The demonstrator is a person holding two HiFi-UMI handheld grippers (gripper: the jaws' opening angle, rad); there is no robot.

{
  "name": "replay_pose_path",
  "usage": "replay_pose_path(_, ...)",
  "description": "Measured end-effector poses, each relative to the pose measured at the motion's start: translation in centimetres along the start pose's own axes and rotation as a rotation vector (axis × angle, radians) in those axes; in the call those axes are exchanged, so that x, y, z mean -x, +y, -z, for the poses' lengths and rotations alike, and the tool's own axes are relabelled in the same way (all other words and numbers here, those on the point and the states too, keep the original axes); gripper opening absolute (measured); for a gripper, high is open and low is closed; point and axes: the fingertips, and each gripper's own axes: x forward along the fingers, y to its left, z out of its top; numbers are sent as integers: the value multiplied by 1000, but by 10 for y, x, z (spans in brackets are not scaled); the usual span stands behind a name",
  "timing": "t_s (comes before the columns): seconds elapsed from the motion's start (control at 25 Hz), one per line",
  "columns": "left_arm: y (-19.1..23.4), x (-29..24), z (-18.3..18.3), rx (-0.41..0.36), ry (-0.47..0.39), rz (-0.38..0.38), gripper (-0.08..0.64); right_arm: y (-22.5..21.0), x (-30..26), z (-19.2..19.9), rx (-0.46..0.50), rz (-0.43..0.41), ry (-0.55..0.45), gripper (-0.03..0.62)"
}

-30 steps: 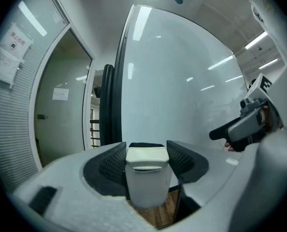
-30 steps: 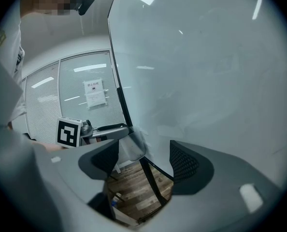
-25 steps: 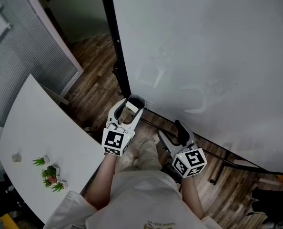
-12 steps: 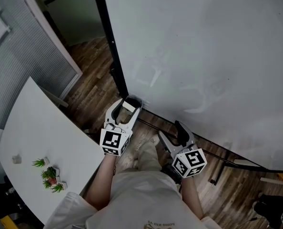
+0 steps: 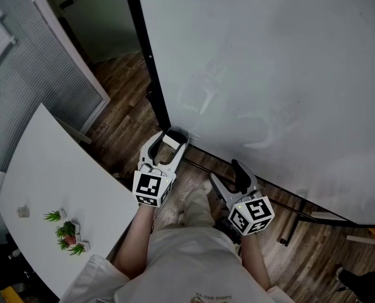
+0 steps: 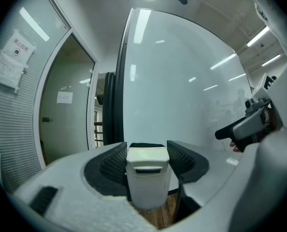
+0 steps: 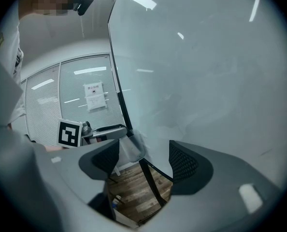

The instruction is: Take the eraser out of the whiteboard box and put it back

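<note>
I hold a white eraser (image 6: pixel 148 178) upright, with my left gripper (image 6: pixel 147 151) shut on it and the ribbed pads pressing both its sides. In the head view the eraser (image 5: pixel 170 142) sits at that gripper's (image 5: pixel 168 145) tips, close to the lower left corner of the whiteboard (image 5: pixel 269 74). A clear box (image 7: pixel 134 148) hangs at the whiteboard's edge in the right gripper view, just beyond my left gripper (image 7: pixel 105 132). My right gripper (image 7: pixel 144 158) is open with nothing between its pads. In the head view it (image 5: pixel 228 177) is held below the board.
A white table (image 5: pixel 55 182) stands at the left and carries small green plants (image 5: pixel 66 229). A glass partition with blinds (image 5: pixel 23 74) stands behind it. The whiteboard's dark stand legs (image 5: pixel 301 214) run across the wooden floor (image 5: pixel 121 115).
The head view has shifted slightly. Both grippers stay where they were, the eraser still in the left one.
</note>
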Motion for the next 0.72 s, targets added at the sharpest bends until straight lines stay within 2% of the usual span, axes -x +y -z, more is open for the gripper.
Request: replay_pose_path(0.72,-2,17,-22,-20,-42,0,256,9,11,-1,14,6,-13,324)
